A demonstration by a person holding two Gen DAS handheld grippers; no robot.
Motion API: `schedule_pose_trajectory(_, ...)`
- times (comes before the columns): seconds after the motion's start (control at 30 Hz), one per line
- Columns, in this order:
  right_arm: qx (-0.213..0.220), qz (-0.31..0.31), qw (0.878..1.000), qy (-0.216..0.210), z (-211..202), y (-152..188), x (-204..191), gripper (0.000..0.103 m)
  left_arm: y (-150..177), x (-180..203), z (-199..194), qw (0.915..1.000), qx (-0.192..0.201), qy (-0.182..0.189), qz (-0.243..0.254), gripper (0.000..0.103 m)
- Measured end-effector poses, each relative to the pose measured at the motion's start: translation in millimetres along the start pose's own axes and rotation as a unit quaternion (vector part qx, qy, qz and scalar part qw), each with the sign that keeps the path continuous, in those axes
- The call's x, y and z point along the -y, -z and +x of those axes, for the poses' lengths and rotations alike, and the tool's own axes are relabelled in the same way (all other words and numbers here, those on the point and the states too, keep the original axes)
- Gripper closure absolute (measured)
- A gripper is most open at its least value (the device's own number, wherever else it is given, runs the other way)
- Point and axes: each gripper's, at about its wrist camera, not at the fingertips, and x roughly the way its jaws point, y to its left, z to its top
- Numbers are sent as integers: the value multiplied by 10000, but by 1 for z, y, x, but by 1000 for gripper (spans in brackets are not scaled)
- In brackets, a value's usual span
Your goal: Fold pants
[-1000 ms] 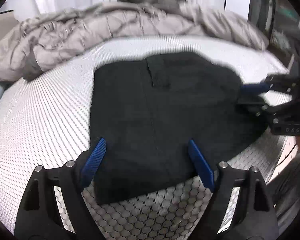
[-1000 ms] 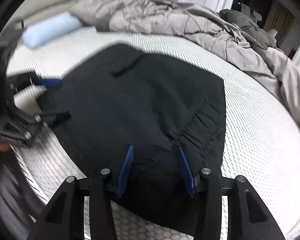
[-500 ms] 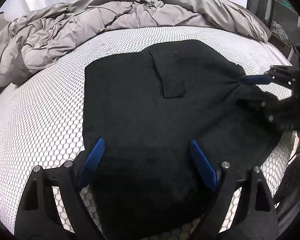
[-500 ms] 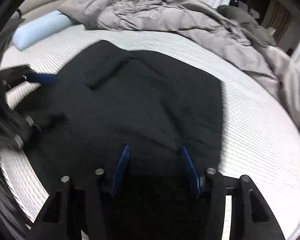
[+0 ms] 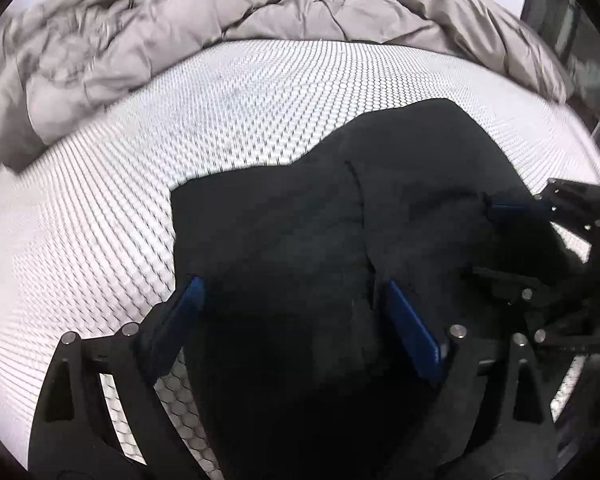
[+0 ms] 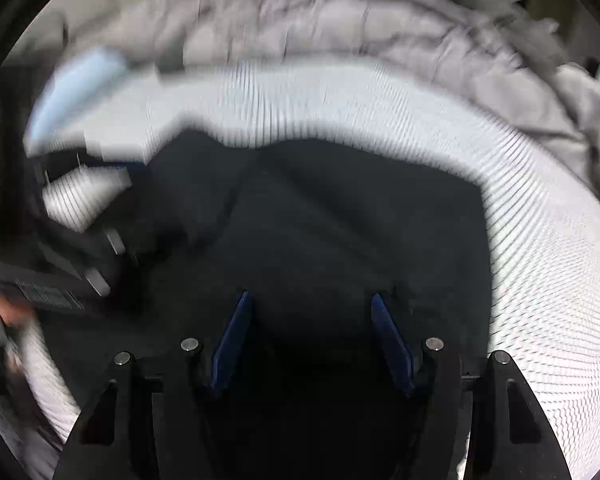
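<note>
A: Starting at the left of the left wrist view, what is there?

B: A white mattress cover (image 5: 112,208) with a fine honeycomb weave, curving across the frame. Along the top lies a crumpled grey quilted duvet (image 5: 188,12), puffy and creased.

A: And the pants?

B: The black pants (image 5: 300,248) lie folded on the mattress cover, filling the centre and lower right of that view. The cloth is matte and dark, with one seam line running down the middle. Their upper edge is angular, stepping up toward the right.

A: How do the tools stand?

B: The left gripper (image 5: 296,312) has black frames with blue pads. Its jaws are opening and stand wide apart, with the pants' cloth between them; the left pad sits at the cloth's left edge and neither pad presses on it. At the right edge of that view the other tool reaches onto the pants.

A: The right wrist view?

B: It is blurred. At the upper left is a pale blue bolster (image 6: 76,84), and at the left edge the other tool, smeared. In the lower centre the right gripper (image 6: 312,320) has its jaws opening, pads apart over the black cloth, not pinching it. To the right the ribbed white cover curves on, the grey duvet heaped behind it.
</note>
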Motion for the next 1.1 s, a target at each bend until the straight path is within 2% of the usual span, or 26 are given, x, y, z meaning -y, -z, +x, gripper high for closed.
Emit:
schedule_pose_trajectory(0.13, 74, 120, 9993, -358, -21, 14, 27, 44, 7, 2, -6, 9998, 83, -104, 126, 10)
schedule_pose_trajectory(0.23, 226, 275, 9993, -131, -38, 19, 32, 44, 6, 4, -21, 9998, 157, -100, 16, 19)
schedule_pose_trajectory(0.33, 621, 516, 9964, -243, -51, 8, 31, 42, -5, 6, -37, 9982, 583, -144, 22, 19)
schedule_pose_trajectory(0.4, 826, 487, 9953, -134, -45, -7, 21, 39, -14, 1, -30, 9982, 539, -209, -149, 19)
schedule_pose_trajectory(0.43, 762, 441, 9961, -58, -35, -13, 19, 39, -16, -3, -19, 9986, 363, -214, -326, 19)
schedule_pose_trajectory(0.5, 67, 294, 9992, 268, 7, -18, 16, 42, -13, -8, 4, 9988, 63, -186, -454, 18)
schedule_pose_trajectory(0.53, -73, 195, 9993, 314, 19, -17, 17, 42, -9, -9, 12, 9988, 23, -190, -442, 13)
schedule_pose_trajectory(0.6, -1, 183, 9994, 279, 11, -14, 25, 42, -7, -13, 8, 9987, 159, -98, -484, 10)
schedule_pose_trajectory(0.67, 20, 363, 9972, 649, -1, -4, 50, 40, -1, -17, 5, 9981, 152, -46, -595, 6)
schedule_pose_trajectory(0.7, 20, 577, 9969, 526, -2, 0, 64, 40, 1, -18, 5, 9977, 130, 1, -662, 6)
schedule_pose_trajectory(0.73, 18, 916, 9956, 214, -1, 6, 82, 37, 1, -19, 5, 9974, 115, 30, -711, 6)
schedule_pose_trajectory(0.8, 21, 1357, 9907, -24, 1, 13, 103, 29, -1, -14, 1, 9978, 135, -78, -650, 7)
schedule_pose_trajectory(0.9, 211, 1270, 9917, 18, -16, 20, 99, 29, 5, 1, -16, 9977, 309, -430, -427, 18)
schedule_pose_trajectory(1.0, 571, 1344, 9892, -97, -53, 35, 88, 29, 15, 23, -43, 9948, 597, -813, -95, 19)
schedule_pose_trajectory(1.07, 809, 1512, 9846, -351, -68, 44, 86, 29, 28, 44, -59, 9948, 799, -635, -31, 19)
schedule_pose_trajectory(1.1, 786, 1450, 9847, -557, -67, 53, 75, 29, 35, 56, -62, 9960, 783, -429, 24, 19)
